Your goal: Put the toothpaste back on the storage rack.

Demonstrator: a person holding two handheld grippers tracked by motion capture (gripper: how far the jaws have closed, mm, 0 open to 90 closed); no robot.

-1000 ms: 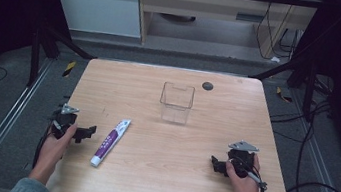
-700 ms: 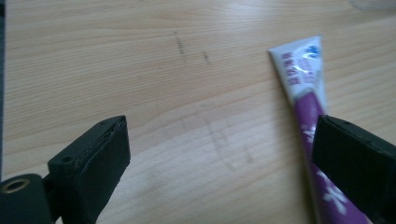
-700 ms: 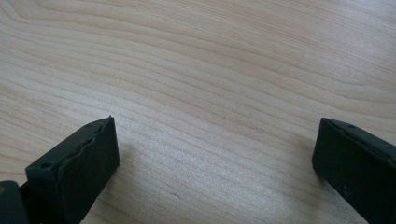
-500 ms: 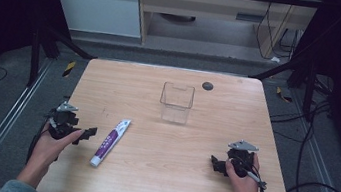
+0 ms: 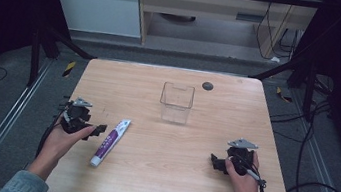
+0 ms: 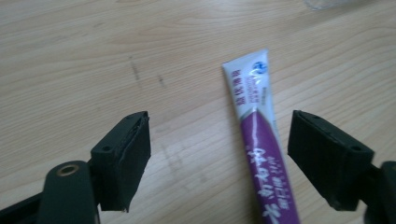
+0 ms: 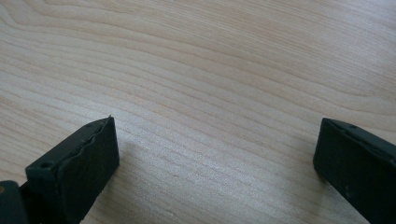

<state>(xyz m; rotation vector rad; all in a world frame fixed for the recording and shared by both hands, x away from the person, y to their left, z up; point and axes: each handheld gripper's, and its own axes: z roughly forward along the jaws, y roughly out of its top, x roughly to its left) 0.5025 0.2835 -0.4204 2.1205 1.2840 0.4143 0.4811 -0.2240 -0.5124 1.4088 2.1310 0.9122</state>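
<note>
Right tongs (image 5: 214, 161): near right of the table (image 5: 237, 110), jaws wide apart over bare wood, holding nothing.
Left tongs (image 5: 101, 128): near left, jaws apart and just been closing; tube between them, untouched.
Tube (image 6: 261, 140): flat on table, left of centre.
Risk: off-centre approach could nudge the tube aside.
Clear box (image 5: 176, 103): farther, centre, upright, empty.

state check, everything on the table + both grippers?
toothpaste tube: lying flat, cap toward the near edge, ungrasped
clear container: upright, empty
left hand-held gripper: jaws apart either side of the tube, just been closing, pads not touching
right hand-held gripper: open, nothing between jaws
</note>
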